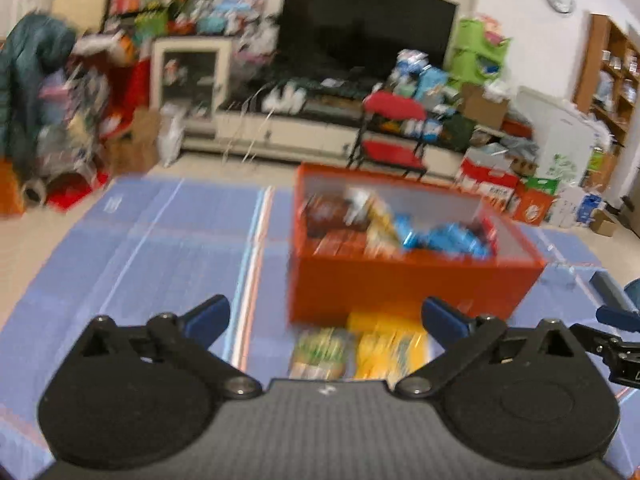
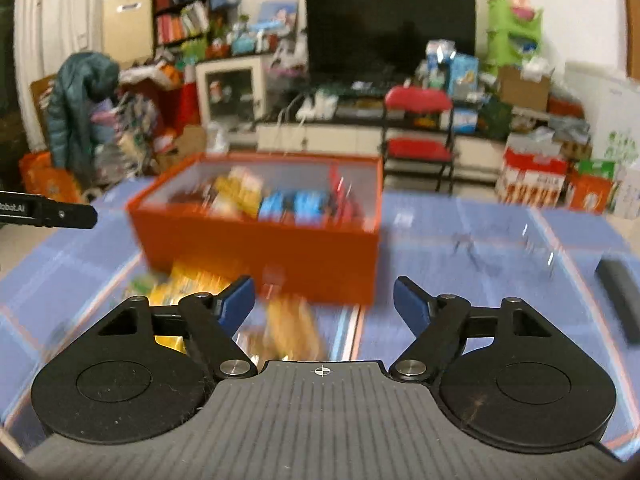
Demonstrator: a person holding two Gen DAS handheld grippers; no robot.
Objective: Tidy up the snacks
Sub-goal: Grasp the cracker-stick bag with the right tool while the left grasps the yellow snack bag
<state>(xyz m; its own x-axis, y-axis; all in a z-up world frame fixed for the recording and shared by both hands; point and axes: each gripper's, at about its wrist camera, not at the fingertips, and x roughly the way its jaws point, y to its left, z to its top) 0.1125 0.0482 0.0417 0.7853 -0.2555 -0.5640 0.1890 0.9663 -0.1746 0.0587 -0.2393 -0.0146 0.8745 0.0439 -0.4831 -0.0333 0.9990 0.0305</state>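
Both views motion-blurred. Left gripper (image 1: 324,316) jaws spread wide, nothing between the blue fingertips (image 1: 210,314); it hangs above a blue plaid mat (image 1: 160,240). Right gripper (image 2: 324,300) jaws partly apart, also empty, pads clear of everything.

Orange box (image 1: 400,284) sits on the mat at 1 o'clock of the left gripper, and at 12 o'clock of the right gripper in the right wrist view (image 2: 280,256). Box is open-topped and holds mixed snacks: blue packets (image 1: 448,238), a yellow pack, brown and red wrappers, details too smeared to read.

Loose snacks lie on the mat just in front of the box's near wall: a green-white packet (image 1: 320,352) and a yellow packet (image 1: 388,354) side by side, at 6 o'clock of the box. In the right wrist view an orange-tan packet (image 2: 292,328) lies beside them, below the right gripper's left finger.

Dark flat object (image 2: 620,300) at 3 o'clock on the mat. Red folding chair (image 1: 394,136) and TV (image 1: 366,24) behind, well apart from the box.
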